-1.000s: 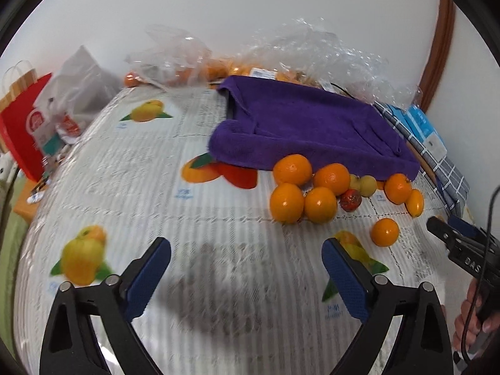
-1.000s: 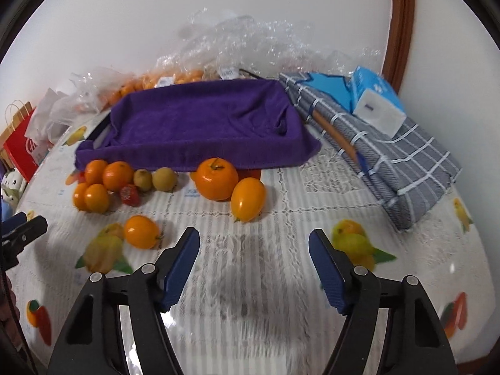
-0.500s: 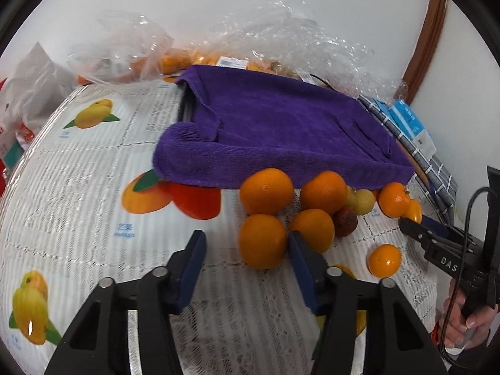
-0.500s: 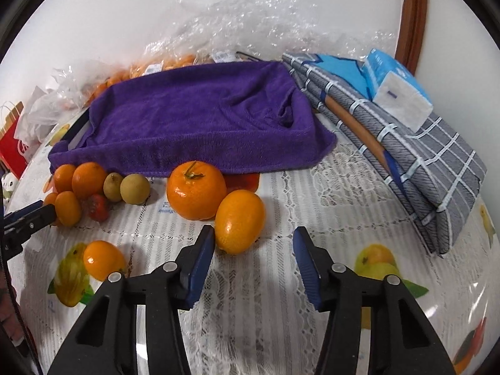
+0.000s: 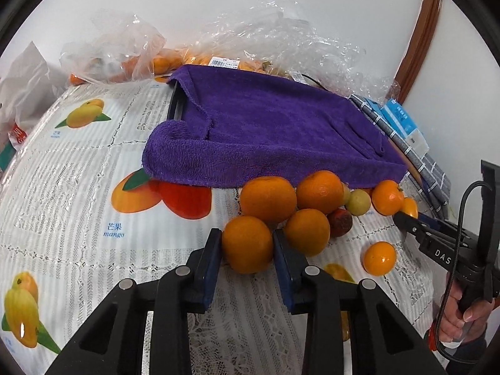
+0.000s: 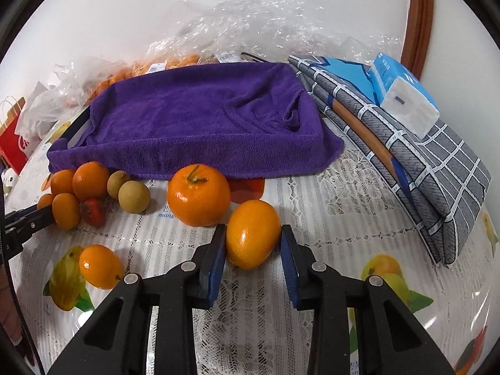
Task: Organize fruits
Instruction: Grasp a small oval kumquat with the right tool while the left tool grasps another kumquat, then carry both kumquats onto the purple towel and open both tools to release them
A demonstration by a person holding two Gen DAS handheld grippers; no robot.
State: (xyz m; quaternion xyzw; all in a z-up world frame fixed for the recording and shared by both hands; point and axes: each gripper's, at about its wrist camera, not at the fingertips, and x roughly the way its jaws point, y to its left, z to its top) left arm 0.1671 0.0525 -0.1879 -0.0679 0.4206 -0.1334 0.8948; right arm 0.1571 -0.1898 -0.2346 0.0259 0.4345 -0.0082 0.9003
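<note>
In the left wrist view a round orange [image 5: 247, 234] sits on the fruit-print tablecloth between the blue pads of my left gripper [image 5: 247, 248], whose closing jaws touch it on both sides. It is the nearest of a cluster of oranges [image 5: 268, 198] in front of a purple towel [image 5: 275, 131]. In the right wrist view an oval orange [image 6: 253, 231] lies between the pads of my right gripper [image 6: 252, 251], also closing and pressing on it. Just behind it is a larger stemmed orange [image 6: 198, 195]. A towel-covered tray [image 6: 203, 118] lies beyond.
Two brownish-green fruits [image 6: 134, 197], a red fruit [image 6: 93, 212] and a lone small orange [image 6: 100, 265] lie on the cloth. Clear bags of oranges [image 5: 150, 62] sit at the back. A folded grey checked cloth [image 6: 437, 172] with a tissue pack [image 6: 406, 97] lies right.
Both grippers moved forward and down toward the fruit and their jaws went from wide open to closed around an orange each.
</note>
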